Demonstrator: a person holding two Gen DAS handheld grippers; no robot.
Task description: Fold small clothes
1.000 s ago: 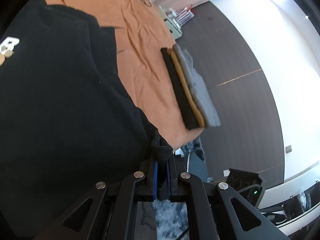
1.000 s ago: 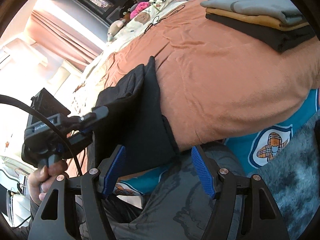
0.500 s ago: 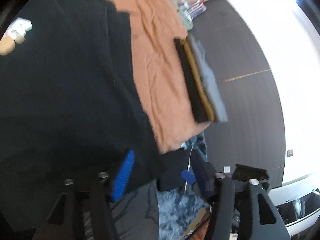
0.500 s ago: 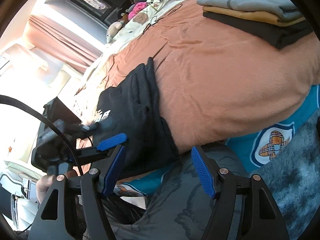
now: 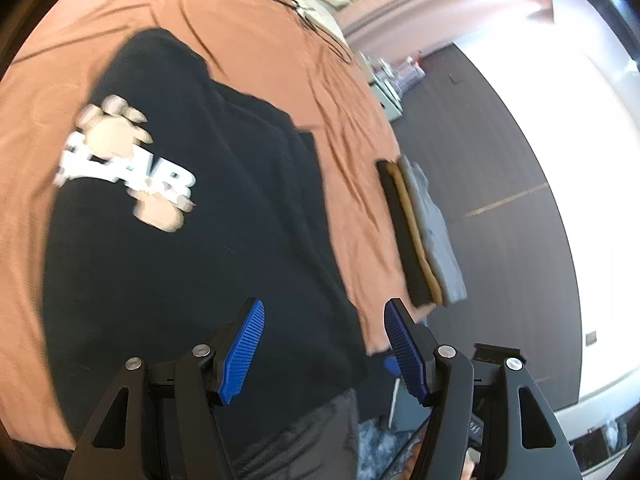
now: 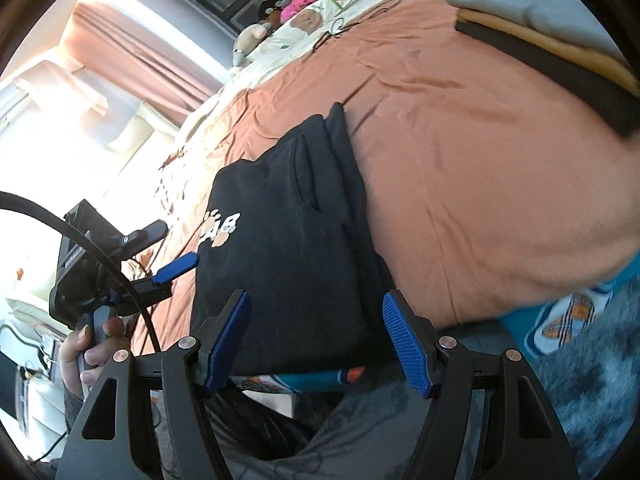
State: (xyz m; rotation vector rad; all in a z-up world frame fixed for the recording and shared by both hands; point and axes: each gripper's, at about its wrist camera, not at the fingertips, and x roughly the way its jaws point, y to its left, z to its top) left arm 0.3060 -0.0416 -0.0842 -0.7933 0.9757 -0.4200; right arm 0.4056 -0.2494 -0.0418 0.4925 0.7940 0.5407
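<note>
A black garment with a white and beige paw print and lettering lies folded on the orange bedspread; its near edge hangs over the bed's edge. It also shows in the right wrist view. My left gripper is open and empty above the garment's near edge; it also shows from the side in the right wrist view. My right gripper is open and empty just in front of the garment's near edge.
A stack of folded clothes, black, mustard and grey, lies at the bed's right edge, also in the right wrist view. Pillows and soft toys lie at the bed's head. Dark floor lies beyond the bed, a grey rug below.
My left gripper let go of the black garment's edge, opened and drew back and up. The garment now lies flat on the bed. My right gripper stayed open.
</note>
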